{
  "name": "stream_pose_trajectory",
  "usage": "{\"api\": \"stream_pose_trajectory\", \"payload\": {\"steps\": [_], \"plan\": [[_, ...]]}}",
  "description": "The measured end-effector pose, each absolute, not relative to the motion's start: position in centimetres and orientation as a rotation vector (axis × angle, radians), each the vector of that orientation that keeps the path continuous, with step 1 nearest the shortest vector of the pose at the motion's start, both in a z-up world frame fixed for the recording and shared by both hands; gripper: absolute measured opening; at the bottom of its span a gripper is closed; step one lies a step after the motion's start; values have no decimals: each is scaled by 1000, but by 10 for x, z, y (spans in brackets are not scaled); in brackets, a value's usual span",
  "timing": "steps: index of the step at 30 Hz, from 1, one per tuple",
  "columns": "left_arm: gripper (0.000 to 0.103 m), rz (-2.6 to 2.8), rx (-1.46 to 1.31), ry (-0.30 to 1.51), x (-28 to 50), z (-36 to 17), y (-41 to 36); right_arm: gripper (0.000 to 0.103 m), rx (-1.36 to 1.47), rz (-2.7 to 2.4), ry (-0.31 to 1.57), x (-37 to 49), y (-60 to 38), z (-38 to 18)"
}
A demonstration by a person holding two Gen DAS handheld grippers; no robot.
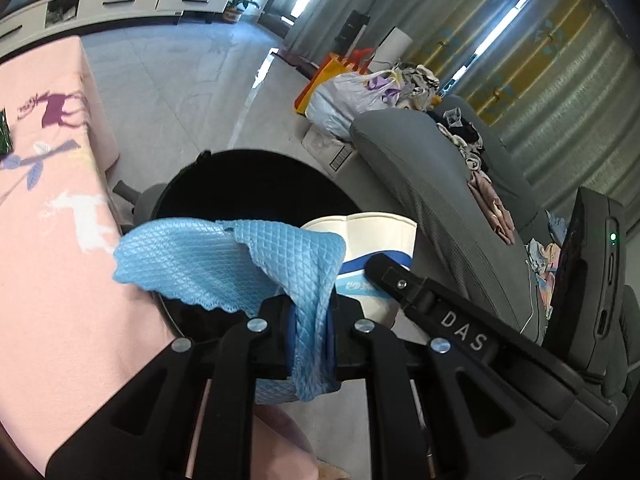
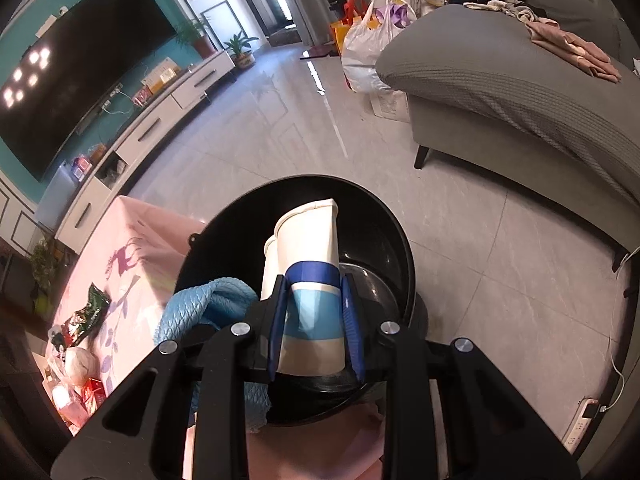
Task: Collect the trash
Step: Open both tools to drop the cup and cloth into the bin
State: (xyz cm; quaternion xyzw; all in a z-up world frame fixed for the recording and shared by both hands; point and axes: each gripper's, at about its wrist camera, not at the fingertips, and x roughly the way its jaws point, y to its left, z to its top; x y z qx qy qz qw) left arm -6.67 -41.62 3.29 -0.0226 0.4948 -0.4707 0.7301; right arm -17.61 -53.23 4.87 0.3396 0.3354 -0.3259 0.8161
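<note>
Both grippers hang over the mouth of the black trash bin (image 2: 304,216), which I take to be the point: each load is carried above the opening so that letting go would drop it straight in. The left gripper (image 1: 310,320) has its jaws pressed together on a blue waffle-weave cloth (image 1: 224,260), bunched at the pinch and fanning out toward the left of that view across the dark opening. The right gripper (image 2: 314,316) clamps a squashed white paper cup (image 2: 308,248) with blue bands between its blue pads, the rim pointing up and away over the bin. The right wrist view shows what the other hides: more trash waiting at lower left on the pink tablecloth (image 2: 132,240), a crumpled green wrapper (image 2: 90,312) among other litter, and the bin's shiny inner bottom. The left wrist view, in turn, shows the right gripper from outside at centre right, reaching in beside the cup, and the grey sofa (image 1: 440,184) heaped with clothes.
</note>
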Motion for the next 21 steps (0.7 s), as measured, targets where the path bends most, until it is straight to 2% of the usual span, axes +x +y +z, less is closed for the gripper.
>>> {"api": "stream_pose_trajectory", "payload": {"steps": [2, 3, 5, 7, 9, 11, 16, 21], "plan": [[14, -1038, -62, 1116, -64, 27, -416, 28, 727, -700, 728, -175, -532, 46], [19, -1031, -63, 1125, -61, 26, -418, 28, 731, -701, 731, -174, -533, 45], [32, -997, -55, 1133, -59, 24, -417, 28, 740, -711, 736, -174, -536, 44], [56, -966, -53, 1133, -56, 24, -412, 28, 742, -726, 735, -175, -538, 44], [72, -965, -61, 1135, -52, 26, -405, 28, 748, -736, 729, -178, -539, 45], [82, -994, -100, 1121, -49, 34, -393, 28, 742, -737, 728, -179, -538, 46], [97, -998, -151, 1037, -48, 66, -361, 28, 685, -722, 743, -168, -526, 53], [100, -961, -121, 952, -55, 97, -314, 29, 622, -709, 766, -151, -512, 59]]}}
